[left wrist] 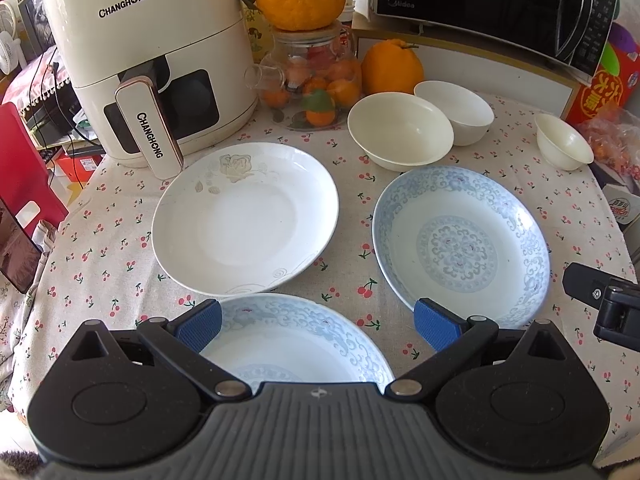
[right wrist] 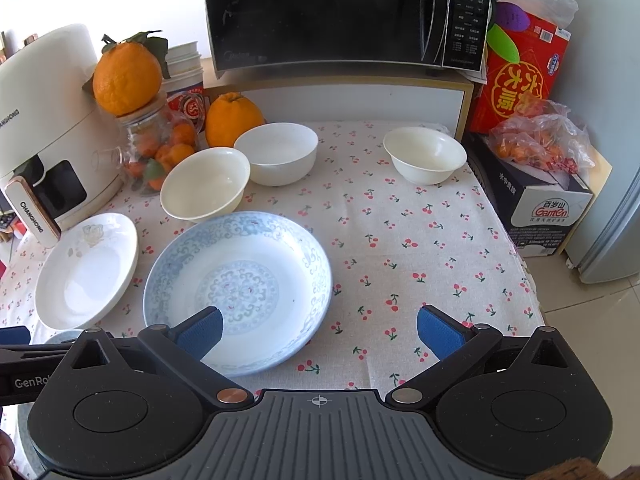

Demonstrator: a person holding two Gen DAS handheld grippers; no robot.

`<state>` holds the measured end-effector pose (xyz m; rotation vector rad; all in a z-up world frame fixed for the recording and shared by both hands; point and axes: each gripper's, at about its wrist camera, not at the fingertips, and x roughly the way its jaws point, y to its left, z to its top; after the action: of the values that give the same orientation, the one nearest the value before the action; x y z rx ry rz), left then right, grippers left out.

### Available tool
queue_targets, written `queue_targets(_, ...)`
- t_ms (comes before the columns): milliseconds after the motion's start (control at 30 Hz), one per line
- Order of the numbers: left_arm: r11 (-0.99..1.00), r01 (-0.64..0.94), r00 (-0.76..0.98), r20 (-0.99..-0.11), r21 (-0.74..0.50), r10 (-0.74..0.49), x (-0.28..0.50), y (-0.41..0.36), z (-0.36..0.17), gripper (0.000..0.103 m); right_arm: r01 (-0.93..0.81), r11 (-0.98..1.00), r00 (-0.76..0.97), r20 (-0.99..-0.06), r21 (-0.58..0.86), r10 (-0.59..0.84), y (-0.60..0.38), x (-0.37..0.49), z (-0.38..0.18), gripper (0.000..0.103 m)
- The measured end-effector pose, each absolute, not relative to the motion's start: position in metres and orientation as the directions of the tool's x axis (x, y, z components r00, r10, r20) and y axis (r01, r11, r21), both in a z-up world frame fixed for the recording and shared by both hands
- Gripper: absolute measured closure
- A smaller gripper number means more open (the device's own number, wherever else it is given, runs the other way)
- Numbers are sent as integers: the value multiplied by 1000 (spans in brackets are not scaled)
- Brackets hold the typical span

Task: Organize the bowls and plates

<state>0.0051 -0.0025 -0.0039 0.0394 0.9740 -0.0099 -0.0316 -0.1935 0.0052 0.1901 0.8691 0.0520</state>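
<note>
Both grippers — left (left wrist: 318,326), right (right wrist: 320,330) — are held wide apart, empty. Blue plate (right wrist: 240,280) ahead-left of right gripper: glazed, rigid, breakable, slippery; rim grip advised.

Your left gripper (left wrist: 318,322) hangs spread wide over a blue-patterned porcelain plate (left wrist: 296,344); a plain white rose-printed plate (left wrist: 244,218) and another blue-patterned plate (left wrist: 462,242) lie beyond.

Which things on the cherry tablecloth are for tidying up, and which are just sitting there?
For the job: white rose-print plate, blue-patterned plate on the right, near blue-patterned plate, three cream bowls.

Just there: cream air fryer, black microwave, glass jar of oranges, red box.
</note>
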Motion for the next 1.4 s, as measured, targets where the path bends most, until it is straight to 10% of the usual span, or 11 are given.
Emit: queue_targets(1400, 977, 212, 636, -759, 0, -138, 39, 0, 2, 2, -12, 973, 610, -769, 231, 190, -213, 13, 13, 0)
